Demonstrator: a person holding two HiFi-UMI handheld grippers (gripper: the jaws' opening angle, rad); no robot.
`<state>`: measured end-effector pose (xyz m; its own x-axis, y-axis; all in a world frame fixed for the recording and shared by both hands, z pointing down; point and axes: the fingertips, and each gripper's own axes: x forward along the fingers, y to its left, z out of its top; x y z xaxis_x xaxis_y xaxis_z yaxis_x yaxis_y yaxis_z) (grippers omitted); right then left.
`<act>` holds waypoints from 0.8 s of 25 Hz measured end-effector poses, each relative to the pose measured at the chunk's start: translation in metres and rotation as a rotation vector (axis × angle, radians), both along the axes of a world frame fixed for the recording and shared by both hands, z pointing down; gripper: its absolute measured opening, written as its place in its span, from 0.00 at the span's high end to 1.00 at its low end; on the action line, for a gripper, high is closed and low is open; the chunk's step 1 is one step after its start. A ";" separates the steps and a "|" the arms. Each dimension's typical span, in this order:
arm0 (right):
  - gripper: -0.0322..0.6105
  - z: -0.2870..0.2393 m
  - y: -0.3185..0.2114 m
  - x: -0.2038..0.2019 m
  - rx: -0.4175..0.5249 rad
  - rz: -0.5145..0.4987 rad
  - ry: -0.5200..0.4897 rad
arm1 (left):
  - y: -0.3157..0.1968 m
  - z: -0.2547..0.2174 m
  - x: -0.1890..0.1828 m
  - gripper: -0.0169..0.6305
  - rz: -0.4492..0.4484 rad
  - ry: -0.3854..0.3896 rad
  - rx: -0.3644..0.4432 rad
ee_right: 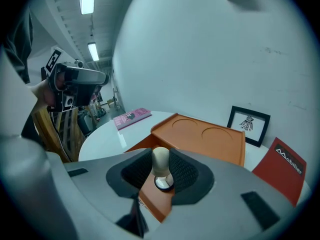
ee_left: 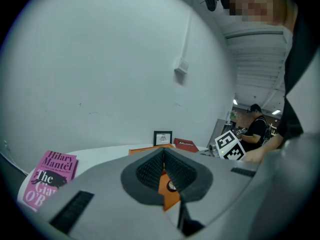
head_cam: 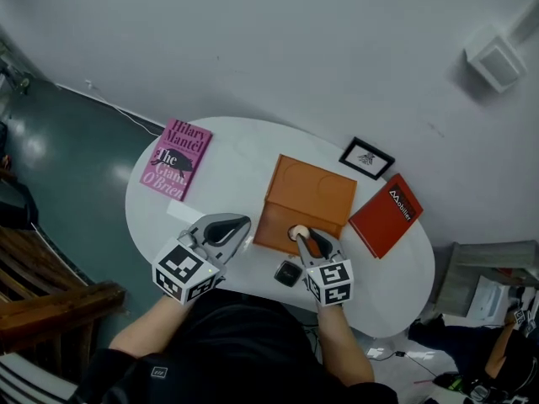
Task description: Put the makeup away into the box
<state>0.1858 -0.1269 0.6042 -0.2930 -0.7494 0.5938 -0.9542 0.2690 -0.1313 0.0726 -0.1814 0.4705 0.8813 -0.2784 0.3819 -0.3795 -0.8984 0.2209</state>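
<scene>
In the right gripper view, the right gripper [ee_right: 161,173] has its jaws partly closed, with the ribbed pads pressed on either side of a small makeup piece with a rounded beige top [ee_right: 160,160] and a white base ringed in black. It holds this piece upright above the near part of the orange box [ee_right: 205,139]. The far part of the box has two shallow round recesses. In the head view the same piece [head_cam: 296,232] sits over the box's near edge. A small black item [head_cam: 288,273] lies on the white table [head_cam: 227,167] just in front of the box, beside the right gripper [head_cam: 301,236]. The left gripper [head_cam: 242,223] hangs just off the box's near left corner. In its own view its jaws [ee_left: 165,171] are drawn together with nothing between them. A pink book [head_cam: 175,158] lies well left of the box, a framed picture [head_cam: 367,157] stands beyond its far right corner, and a red book [head_cam: 386,215] lies just to its right.
</scene>
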 end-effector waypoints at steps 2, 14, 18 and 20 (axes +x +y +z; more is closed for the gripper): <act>0.76 0.005 -0.003 -0.003 -0.011 -0.008 0.001 | -0.002 0.005 -0.006 0.95 -0.012 -0.001 -0.013; 0.75 0.043 -0.004 -0.038 -0.102 -0.078 0.014 | 0.002 0.017 -0.030 0.95 -0.035 -0.011 -0.044; 0.74 0.052 -0.008 -0.048 -0.124 -0.101 0.029 | 0.004 0.022 -0.042 0.95 -0.060 -0.019 -0.054; 0.73 0.055 -0.010 -0.051 -0.131 -0.106 0.030 | 0.004 0.023 -0.048 0.95 -0.073 -0.020 -0.057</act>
<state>0.1352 -0.1369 0.6589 -0.3467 -0.6310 0.6940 -0.9255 0.3506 -0.1436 0.0247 -0.1769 0.4934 0.8516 -0.3185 0.4162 -0.4480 -0.8546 0.2626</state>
